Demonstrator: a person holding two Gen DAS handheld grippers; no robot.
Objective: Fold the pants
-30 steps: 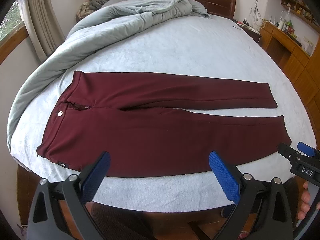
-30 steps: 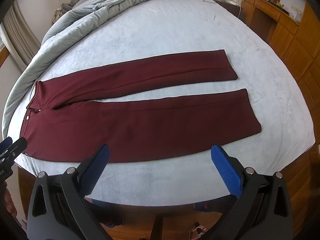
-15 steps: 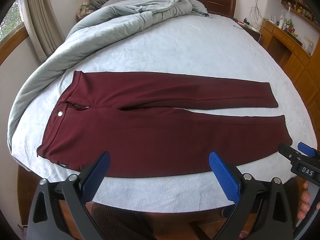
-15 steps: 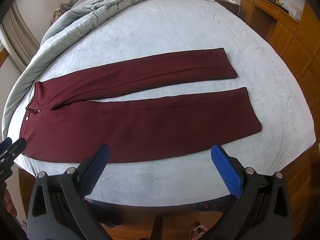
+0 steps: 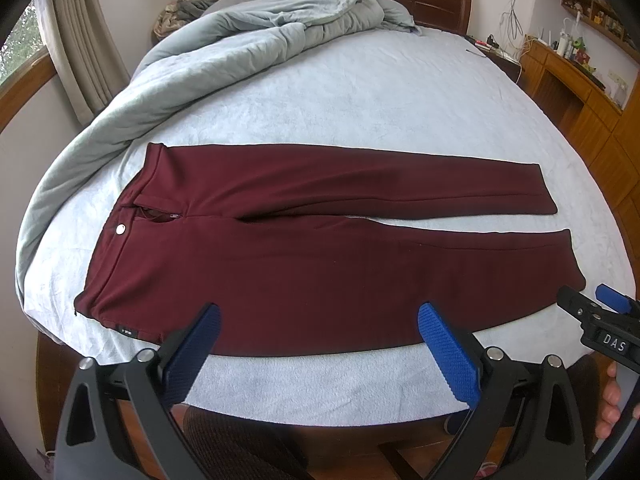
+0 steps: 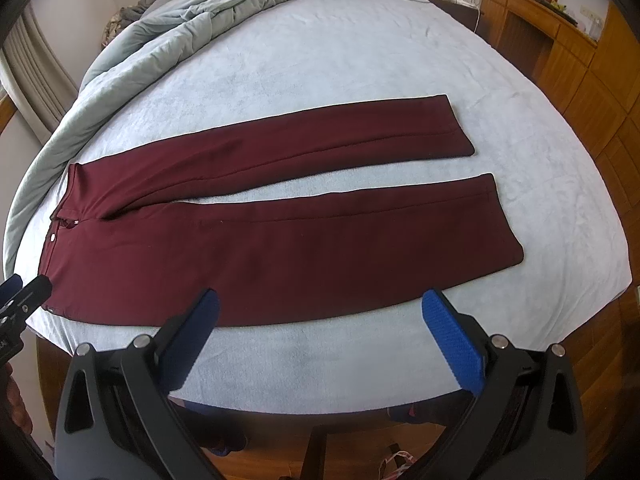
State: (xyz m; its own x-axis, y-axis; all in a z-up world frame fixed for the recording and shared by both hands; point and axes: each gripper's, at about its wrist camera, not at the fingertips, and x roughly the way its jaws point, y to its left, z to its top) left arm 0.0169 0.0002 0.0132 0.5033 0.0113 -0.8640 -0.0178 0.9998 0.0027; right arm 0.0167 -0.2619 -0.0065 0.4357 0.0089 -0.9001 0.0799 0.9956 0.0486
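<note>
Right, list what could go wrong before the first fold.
1. The near leg is wide and limp; a pinch at one edge could let it sag and crease.
2. The pants lie close to the bed edge, so a tug might slide them off.
3. Both the left hand-held gripper and the right hand-held gripper are open and not on the cloth.

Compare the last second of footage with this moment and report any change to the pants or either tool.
Almost nothing changed. The right tool drifted very slightly; the view from it shifted a touch. Nothing was taken hold of or let go. The maroon pants still lie flat and unfolded on the bed, legs spread apart. Both the left tool and the right one stay open, held near the bed's front edge.
</note>
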